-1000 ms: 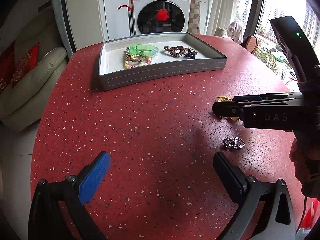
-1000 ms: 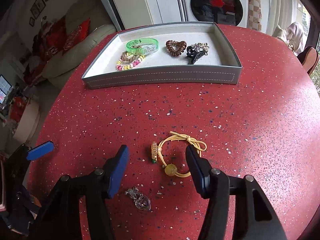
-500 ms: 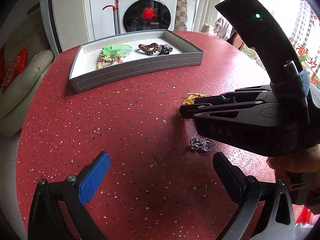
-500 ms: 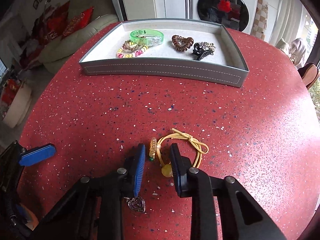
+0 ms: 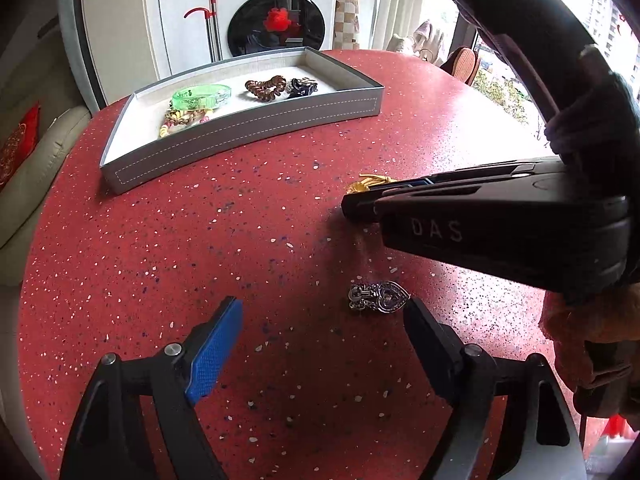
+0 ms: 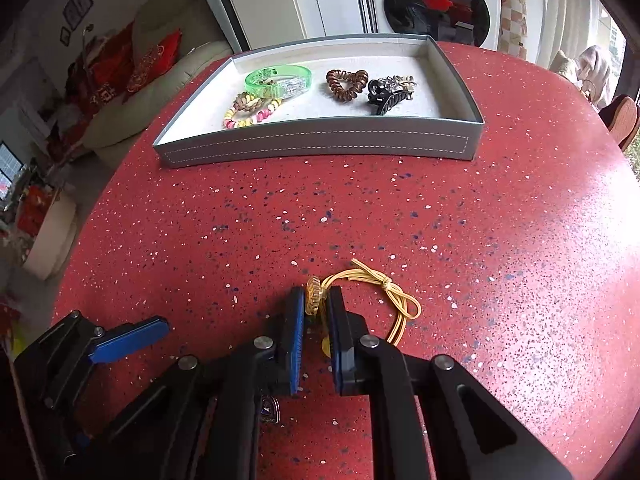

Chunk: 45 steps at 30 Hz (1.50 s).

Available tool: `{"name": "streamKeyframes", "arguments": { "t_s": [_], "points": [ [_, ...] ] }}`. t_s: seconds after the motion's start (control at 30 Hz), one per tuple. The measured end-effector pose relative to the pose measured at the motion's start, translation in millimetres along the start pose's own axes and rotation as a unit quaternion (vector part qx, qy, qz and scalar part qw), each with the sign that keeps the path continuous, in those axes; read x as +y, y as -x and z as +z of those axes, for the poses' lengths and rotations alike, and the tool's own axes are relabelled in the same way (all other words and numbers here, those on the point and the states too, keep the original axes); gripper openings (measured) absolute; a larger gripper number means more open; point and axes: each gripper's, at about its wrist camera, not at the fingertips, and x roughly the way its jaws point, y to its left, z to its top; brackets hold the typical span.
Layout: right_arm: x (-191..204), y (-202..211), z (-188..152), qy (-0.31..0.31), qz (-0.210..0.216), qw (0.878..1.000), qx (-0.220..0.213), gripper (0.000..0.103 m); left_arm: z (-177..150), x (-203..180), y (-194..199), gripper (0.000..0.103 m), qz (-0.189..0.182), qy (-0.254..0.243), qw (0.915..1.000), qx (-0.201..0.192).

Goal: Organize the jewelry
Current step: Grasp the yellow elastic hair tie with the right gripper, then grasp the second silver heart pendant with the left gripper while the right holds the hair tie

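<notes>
Right now I'm pinching the yellow cord bracelet (image 6: 362, 294) w/ my right gripper (image 6: 316, 308), jaws just closing onto its gold bead. Left gripper (image 5: 320, 340), wide but narrowing, is nearing the heart pendant (image 5: 378, 297) on the surface (image 5: 200, 240). Next, prob: lift, carry to the far tray (image 6: 320, 144).
</notes>
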Motion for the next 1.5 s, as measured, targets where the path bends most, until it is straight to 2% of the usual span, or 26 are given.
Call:
{"name": "streamKeyframes", "arguments": {
  "t_s": [0.07,0.23,0.33,0.4,0.47,0.5,0.6,0.63,0.9,1.07,1.1,1.5],
  "points": [
    [-3.4,-0.3,0.6,-0.011,0.01,1.0,-0.001,0.012,1.6,-2.2,-4.4,0.087,-0.005,-0.003,1.0,0.006],
    [-7.0,-2.0,1.7,-0.021,0.023,1.0,-0.002,0.012,2.5,-8.7,-7.1,0.086,-0.007,-0.013,0.9999,0.0],
    [-10.5,-2.8,2.0,-0.03,0.033,0.999,-0.002,0.012,3.4,-12.3,-7.1,0.078,-0.003,-0.024,0.9997,-0.004],
    [-13.3,-3.6,2.9,-0.038,0.041,0.998,-0.001,0.012,5.0,-13.2,-7.7,0.068,-0.003,-0.027,0.9996,-0.007],
    [-16.3,-4.0,3.5,-0.044,0.049,0.998,-0.001,0.012,7.0,-12.6,-8.7,0.064,-0.005,-0.027,0.9996,-0.007],
    [-17.4,-4.3,3.7,-0.046,0.052,0.998,0.0,0.012,9.2,-11.9,-10.5,0.054,-0.006,-0.028,0.9996,-0.008],
    [-17.1,-4.6,4.5,-0.047,0.05,0.998,-0.001,0.012,10.3,-11.0,-10.2,0.041,-0.009,-0.032,0.9994,-0.008],
    [-16.8,-4.7,4.7,-0.047,0.048,0.998,-0.001,0.012,10.5,-10.0,-9.8,0.032,-0.014,-0.032,0.9994,-0.008],
    [-22.2,9.4,-1.1,-0.06,0.042,0.997,-0.015,0.012,10.8,4.5,-6.7,0.033,-0.037,-0.002,0.9993,-0.001],
    [-23.5,21.2,-2.0,-0.063,0.045,0.997,-0.028,0.012,10.3,13.4,-0.7,0.033,-0.037,0.009,0.9993,-0.004],
    [-23.3,23.3,-2.7,-0.063,0.046,0.996,-0.03,0.012,10.2,14.9,0.6,0.029,-0.036,0.01,0.9993,-0.005],
    [-19.1,44.5,-9.9,-0.065,0.052,0.995,-0.05,0.012,14.4,32.2,11.9,0.029,-0.031,0.03,0.9989,-0.016]
  ]
}}
